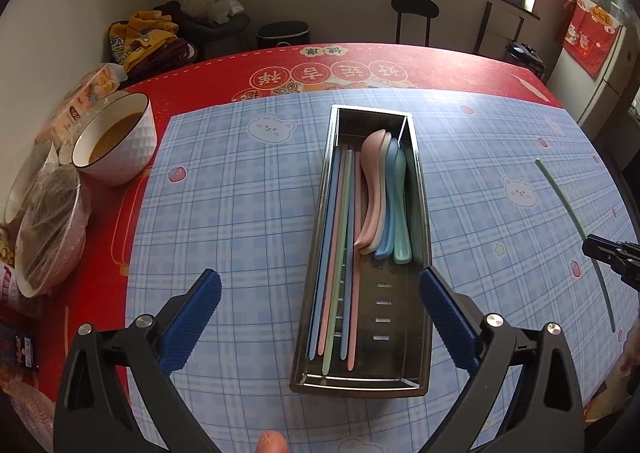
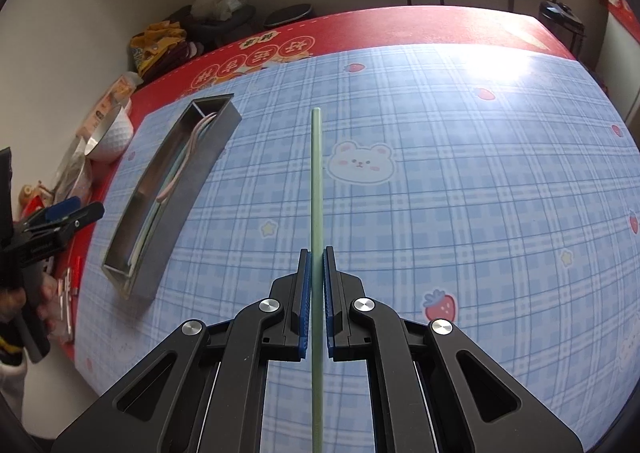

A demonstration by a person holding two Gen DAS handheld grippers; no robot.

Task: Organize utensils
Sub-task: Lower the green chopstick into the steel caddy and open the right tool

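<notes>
A long steel tray (image 1: 421,189) lies on the blue check mat (image 1: 224,193). Several pastel chopsticks (image 1: 338,253) fill its left side and stacked pastel spoons (image 1: 380,193) lie in its right side. My left gripper (image 1: 320,275) hangs open above the tray's near half with nothing between its fingers. My right gripper (image 2: 317,253) is shut on a green chopstick (image 2: 316,173), which points away from me above the mat, to the right of the tray (image 2: 216,133). That green chopstick (image 1: 560,193) and the right gripper (image 1: 612,257) also show at the left wrist view's right edge.
A white bowl of brownish soup (image 1: 116,137) stands left of the mat on the red tablecloth (image 1: 224,69). Plastic-wrapped bowls (image 1: 48,221) and snack packets (image 1: 80,101) crowd the table's left edge. A dark stool (image 1: 414,11) stands beyond the far edge.
</notes>
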